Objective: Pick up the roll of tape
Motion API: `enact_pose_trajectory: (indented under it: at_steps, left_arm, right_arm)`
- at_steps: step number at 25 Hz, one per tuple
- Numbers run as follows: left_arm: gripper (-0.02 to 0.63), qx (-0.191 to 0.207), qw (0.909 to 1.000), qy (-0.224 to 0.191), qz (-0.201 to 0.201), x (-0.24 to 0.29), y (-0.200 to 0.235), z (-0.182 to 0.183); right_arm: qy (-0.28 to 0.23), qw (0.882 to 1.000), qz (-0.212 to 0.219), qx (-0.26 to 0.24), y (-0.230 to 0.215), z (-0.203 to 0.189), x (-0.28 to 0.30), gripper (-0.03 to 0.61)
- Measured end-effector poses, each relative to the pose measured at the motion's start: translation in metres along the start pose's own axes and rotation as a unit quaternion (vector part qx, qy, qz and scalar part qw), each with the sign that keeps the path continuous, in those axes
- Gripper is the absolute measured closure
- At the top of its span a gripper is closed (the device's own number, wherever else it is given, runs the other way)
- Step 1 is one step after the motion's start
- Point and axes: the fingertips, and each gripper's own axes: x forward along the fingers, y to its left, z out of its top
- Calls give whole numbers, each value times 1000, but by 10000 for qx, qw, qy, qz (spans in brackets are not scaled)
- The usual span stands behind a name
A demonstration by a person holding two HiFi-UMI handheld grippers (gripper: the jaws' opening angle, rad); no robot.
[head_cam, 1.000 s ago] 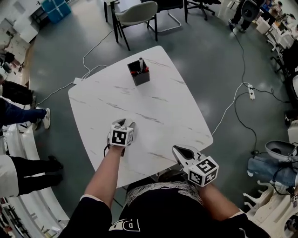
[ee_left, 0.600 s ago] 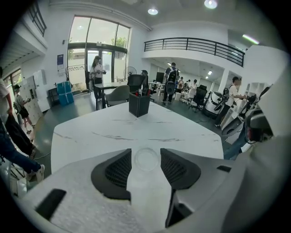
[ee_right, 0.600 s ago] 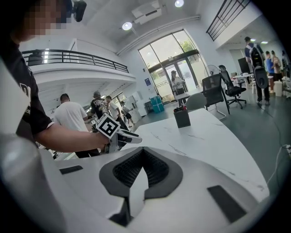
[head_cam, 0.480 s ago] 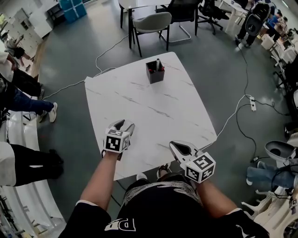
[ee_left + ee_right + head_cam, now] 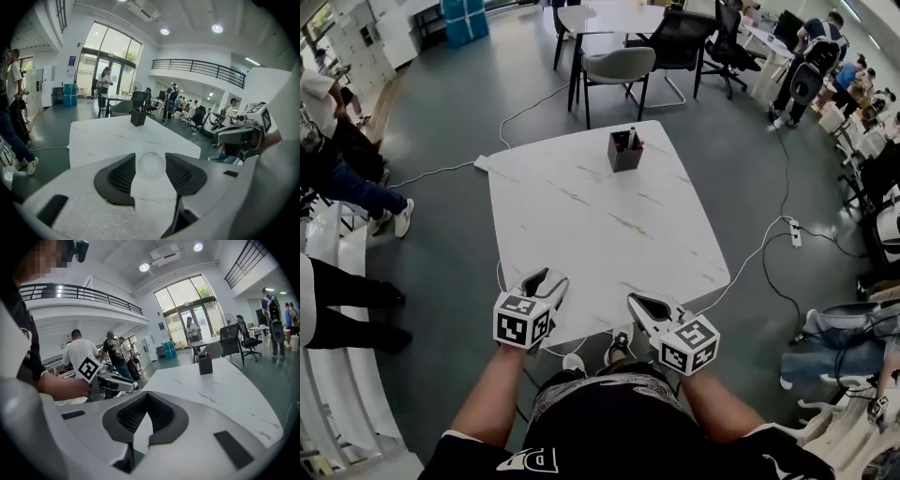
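Note:
A clear roll of tape (image 5: 151,164) sits between the dark pads of my left gripper (image 5: 151,172), which is shut on it and holds it in the air. In the head view the left gripper (image 5: 546,279) hovers over the near edge of the white marble table (image 5: 600,206); the tape is too faint to make out there. My right gripper (image 5: 637,303) hangs beside it to the right, at the same table edge. Its curved pads (image 5: 161,416) meet at the tips with nothing between them.
A black pen holder (image 5: 624,150) with markers stands at the table's far end. Grey chairs (image 5: 617,67) and another table lie beyond. A white cable (image 5: 759,248) runs across the floor on the right. People stand at the left (image 5: 337,178) and sit at the right.
Both grippers have drawn back from the tabletop toward the near edge and risen. The left one lifted off the surface. The head view now looks farther across the room.

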Motion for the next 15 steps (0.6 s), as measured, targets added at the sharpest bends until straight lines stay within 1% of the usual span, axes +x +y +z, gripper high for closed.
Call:
enact_pose_trajectory:
  at_steps: [3,6,11,15]
  left_arm:
    - [403,86,9995,-241,-194,-30,-18,2]
    - [403,190,9985,-366,-370,-62,-35,-3]
    - [403,178,9968,-573,-520,-100,-50,-24]
    - [403,230,9961,-594,-605,-122,-59,-40]
  right_arm:
    - [-81,9997,15,-224,21,8,-5,575]
    - [-141,9993,28,-340,47,9,-12,575]
    - [-210,9990,-44,-403,79,-5,-22,575]
    - [-232,9988,-125,-418,98,-16,-31,575]
